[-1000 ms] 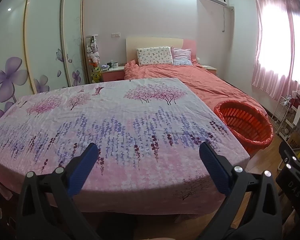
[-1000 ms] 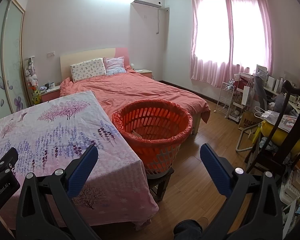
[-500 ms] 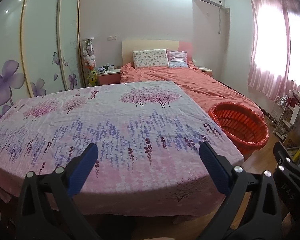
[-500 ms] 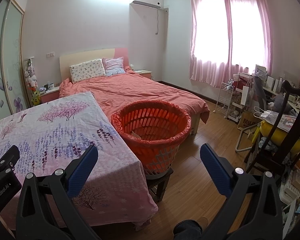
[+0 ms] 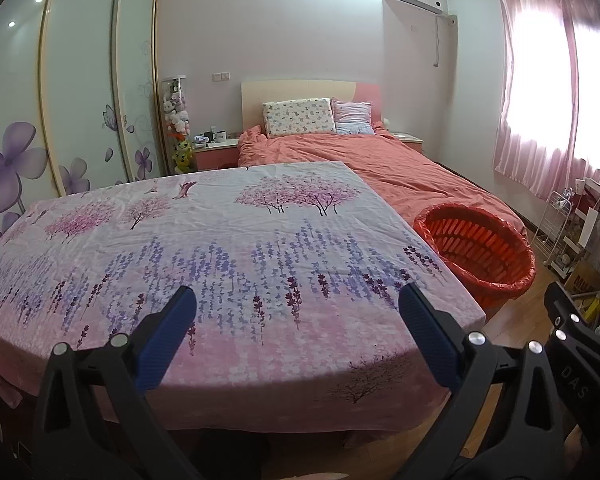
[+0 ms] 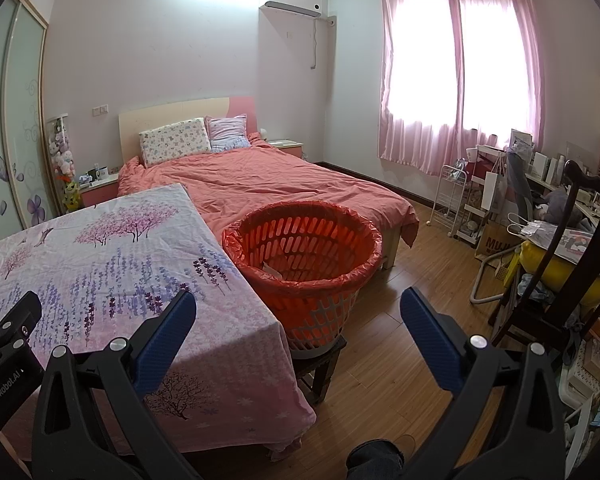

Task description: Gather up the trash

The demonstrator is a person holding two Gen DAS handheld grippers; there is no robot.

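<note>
Trash container: a round orange slatted plastic basket (image 6: 302, 256) lined with a thin red plastic bag, standing on a small dark wooden stool (image 6: 320, 364) just beside the right edge of the table and in front of the foot of the bed; a pale scrap (image 6: 274, 269) lies inside it against the near wall, too small to identify, and the rest of its floor is hidden by the rim. In the left wrist view the basket (image 5: 476, 252) is partly cut off by the table corner. Left gripper (image 5: 298, 332), black frame with blue ribbed pads, hangs over the near edge of the table with its jaws spread wide and nothing between them; right gripper (image 6: 298, 334), of the same build, is likewise released and empty, held above the table corner and the wooden plank floor (image 6: 380, 340). A tablecloth printed with pink trees and purple flower sprays (image 5: 220, 248) covers the table and hides its legs. Behind it lie a bed with a salmon-coloured duvet (image 6: 260, 184) and two patterned pillows (image 6: 176, 146). Pink curtains (image 6: 456, 80) glare with daylight, washing out the window. A dark wooden chair (image 6: 572, 264) and cluttered shelving at the right edge are cut off and hard to make out.
</note>
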